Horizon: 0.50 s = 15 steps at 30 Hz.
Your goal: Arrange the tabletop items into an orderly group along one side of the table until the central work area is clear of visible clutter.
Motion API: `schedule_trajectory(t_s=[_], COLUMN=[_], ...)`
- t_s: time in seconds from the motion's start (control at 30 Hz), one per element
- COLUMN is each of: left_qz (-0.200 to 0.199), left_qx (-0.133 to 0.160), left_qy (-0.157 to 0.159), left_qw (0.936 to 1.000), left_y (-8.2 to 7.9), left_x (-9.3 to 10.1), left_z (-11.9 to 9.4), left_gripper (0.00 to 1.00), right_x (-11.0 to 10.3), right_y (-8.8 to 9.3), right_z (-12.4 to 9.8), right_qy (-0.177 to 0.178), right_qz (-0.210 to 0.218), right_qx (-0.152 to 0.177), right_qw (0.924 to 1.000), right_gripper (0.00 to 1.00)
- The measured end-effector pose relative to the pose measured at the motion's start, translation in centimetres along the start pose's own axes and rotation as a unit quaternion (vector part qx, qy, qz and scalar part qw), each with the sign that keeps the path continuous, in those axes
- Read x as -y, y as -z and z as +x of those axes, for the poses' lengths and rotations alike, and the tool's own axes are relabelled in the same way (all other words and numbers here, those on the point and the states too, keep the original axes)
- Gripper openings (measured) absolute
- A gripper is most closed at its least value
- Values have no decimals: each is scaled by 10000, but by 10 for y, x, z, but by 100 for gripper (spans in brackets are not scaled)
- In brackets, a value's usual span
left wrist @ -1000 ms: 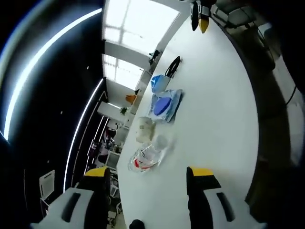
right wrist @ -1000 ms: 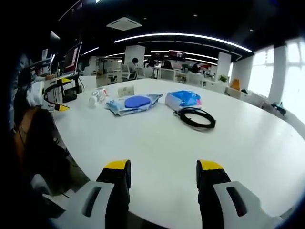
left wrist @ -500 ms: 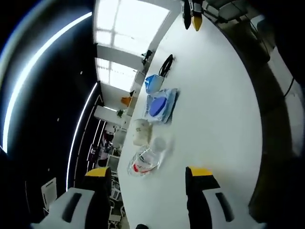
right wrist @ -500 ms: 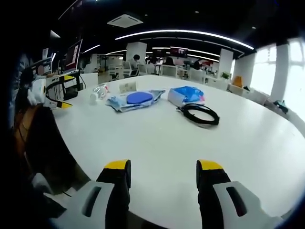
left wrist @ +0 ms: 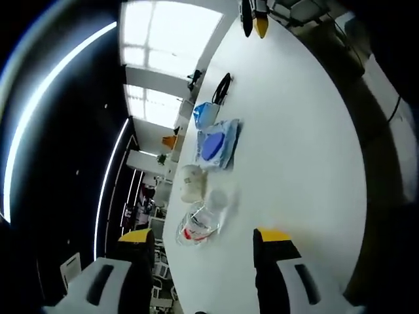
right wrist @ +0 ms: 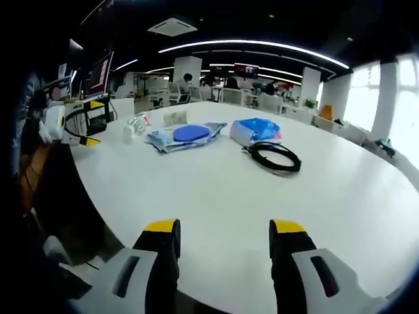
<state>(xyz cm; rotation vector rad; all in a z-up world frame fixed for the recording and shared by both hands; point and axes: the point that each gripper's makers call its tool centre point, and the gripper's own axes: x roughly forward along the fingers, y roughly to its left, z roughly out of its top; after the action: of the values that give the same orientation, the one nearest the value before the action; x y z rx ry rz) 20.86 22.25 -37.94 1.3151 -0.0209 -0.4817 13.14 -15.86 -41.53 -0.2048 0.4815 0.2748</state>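
Both grippers empty, jaws wide apart: left gripper (left wrist: 203, 239) near the bottle (left wrist: 196, 222), right gripper (right wrist: 222, 232) well short of the cable (right wrist: 273, 156). Items line the counter (right wrist: 216, 190) far side. Close on bottle mid-body, keep low, slide toward the blue pack (left wrist: 216, 145).
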Motion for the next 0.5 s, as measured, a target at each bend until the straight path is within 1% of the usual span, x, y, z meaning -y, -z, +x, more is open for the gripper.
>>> schedule_trajectory(t_s=[0.13,0.23,0.37,0.5], left_qz=[78,156,162,211], left_qx=[109,97,195,203], left_qy=[67,105,143,141], left_qw=[9999,9998,9996,9995], left_y=[-3,-2,-5,-5], left_x=[2,1,1,1], left_z=[4,7,13,17], left_gripper=[59,59,59,59], right_x=[-1,-1,0,1], right_y=[0,0,-1,-1], right_z=[1,1,1,0], right_qy=[-9,1,22,53], right_qz=[-2,-6,-2,9], right_qx=[-6,-13,-9,-7], right_qw=[10000,10000,10000,10000], right_gripper=[52,52,52,51])
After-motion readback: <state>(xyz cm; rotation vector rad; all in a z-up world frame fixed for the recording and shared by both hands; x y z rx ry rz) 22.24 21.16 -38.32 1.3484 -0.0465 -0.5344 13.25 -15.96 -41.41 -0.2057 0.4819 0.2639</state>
